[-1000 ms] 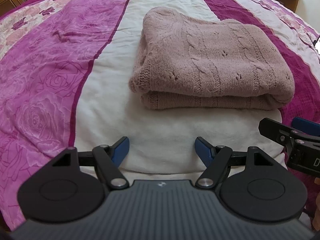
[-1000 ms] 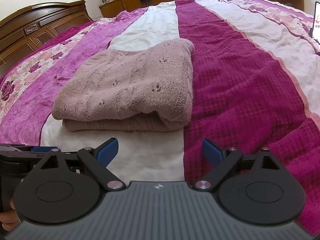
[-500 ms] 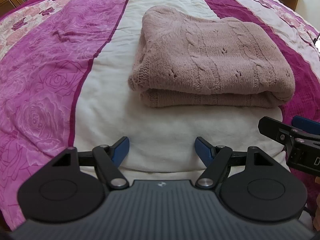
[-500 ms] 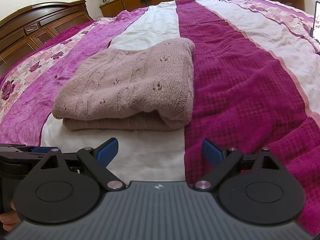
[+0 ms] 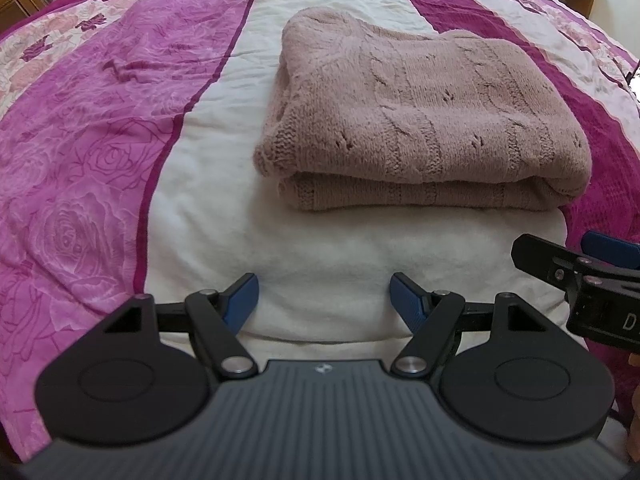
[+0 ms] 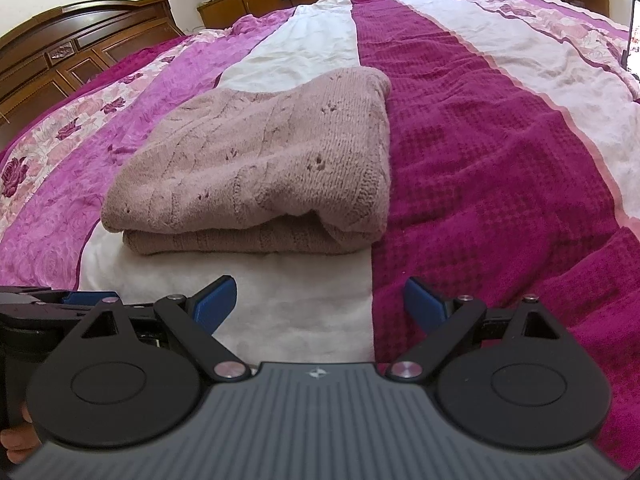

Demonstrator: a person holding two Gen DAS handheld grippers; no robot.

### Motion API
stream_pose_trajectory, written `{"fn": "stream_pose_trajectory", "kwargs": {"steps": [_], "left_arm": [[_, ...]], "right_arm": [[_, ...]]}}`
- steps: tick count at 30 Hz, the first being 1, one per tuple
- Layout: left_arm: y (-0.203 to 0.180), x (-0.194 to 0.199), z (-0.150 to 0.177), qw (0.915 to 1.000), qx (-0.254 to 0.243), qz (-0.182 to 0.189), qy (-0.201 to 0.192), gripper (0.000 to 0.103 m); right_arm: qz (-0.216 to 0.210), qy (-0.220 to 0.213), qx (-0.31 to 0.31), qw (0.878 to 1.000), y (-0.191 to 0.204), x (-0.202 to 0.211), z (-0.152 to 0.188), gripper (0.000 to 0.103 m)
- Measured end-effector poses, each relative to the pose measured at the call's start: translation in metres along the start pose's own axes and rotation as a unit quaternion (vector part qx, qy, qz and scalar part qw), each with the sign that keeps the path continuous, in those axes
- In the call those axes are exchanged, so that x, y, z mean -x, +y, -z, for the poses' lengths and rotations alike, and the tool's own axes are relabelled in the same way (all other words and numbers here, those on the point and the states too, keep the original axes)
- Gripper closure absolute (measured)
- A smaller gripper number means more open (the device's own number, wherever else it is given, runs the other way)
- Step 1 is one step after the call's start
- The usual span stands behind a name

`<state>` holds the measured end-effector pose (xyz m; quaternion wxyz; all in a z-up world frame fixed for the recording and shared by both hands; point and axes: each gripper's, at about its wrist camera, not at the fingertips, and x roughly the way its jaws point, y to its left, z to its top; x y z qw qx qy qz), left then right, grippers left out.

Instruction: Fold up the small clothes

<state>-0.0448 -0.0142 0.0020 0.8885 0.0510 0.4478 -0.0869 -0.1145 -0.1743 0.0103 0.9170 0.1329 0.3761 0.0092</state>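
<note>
Left gripper (image 5: 324,296) held wide apart, nothing gripped, short of sweater's near edge. Pink cable-knit sweater (image 5: 424,120) laid folded on bedspread (image 5: 100,128) — mostly on white stripe. Right gripper (image 6: 320,304) likewise spread, empty. Fold judged finished — next move: sweater set aside or fresh garment fetched.

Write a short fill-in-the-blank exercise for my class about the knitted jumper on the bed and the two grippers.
1. The dusty-pink cable-knit jumper lies ____ on the striped magenta and white bedspread.
2. The left gripper is ____, holding nothing.
3. The right gripper is open and touches ____ of the jumper.
4. Behind the bed stands a dark ____ headboard.

Missing words: folded; open; none; wooden
</note>
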Motion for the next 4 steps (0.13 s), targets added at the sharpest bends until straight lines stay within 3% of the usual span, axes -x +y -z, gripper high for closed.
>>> {"fn": "stream_pose_trajectory", "kwargs": {"steps": [4], "left_arm": [[-0.0014, -0.0008, -0.0005, 1.0, -0.002, -0.002, 0.002, 0.029]], "right_arm": [[-0.002, -0.003, -0.002, 1.0, -0.0024, 0.0014, -0.0006, 0.008]]}}
